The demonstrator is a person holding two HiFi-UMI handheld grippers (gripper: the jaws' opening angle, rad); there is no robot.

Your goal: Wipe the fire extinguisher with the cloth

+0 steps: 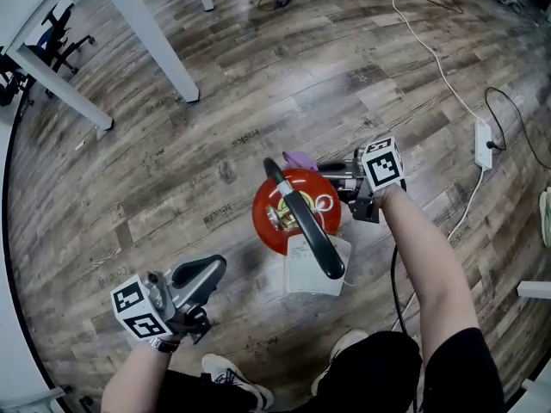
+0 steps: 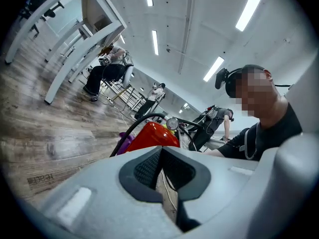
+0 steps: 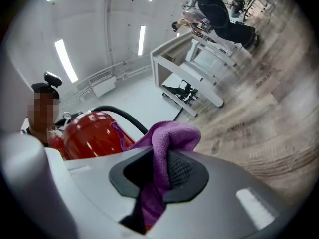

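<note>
Beside the fire extinguisher (image 1: 265, 218), right hand-held gripper (image 3: 158, 171) pinches the cloth (image 3: 169, 136) (left hand-held gripper (image 2: 160, 176) closed).

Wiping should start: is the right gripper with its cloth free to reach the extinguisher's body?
Probably yes: the right gripper holds the purple cloth beside the fire extinguisher, nothing between them.

Grey left gripper (image 1: 213, 269), b/w marker cube (image 1: 138, 308)

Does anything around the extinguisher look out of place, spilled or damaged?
Nothing looks spilled or damaged. The red metal fire extinguisher stands upright on the wooden floor. The only odd thing is a white sheet lying at its base. The right gripper is clamped on the purple cloth.
</note>
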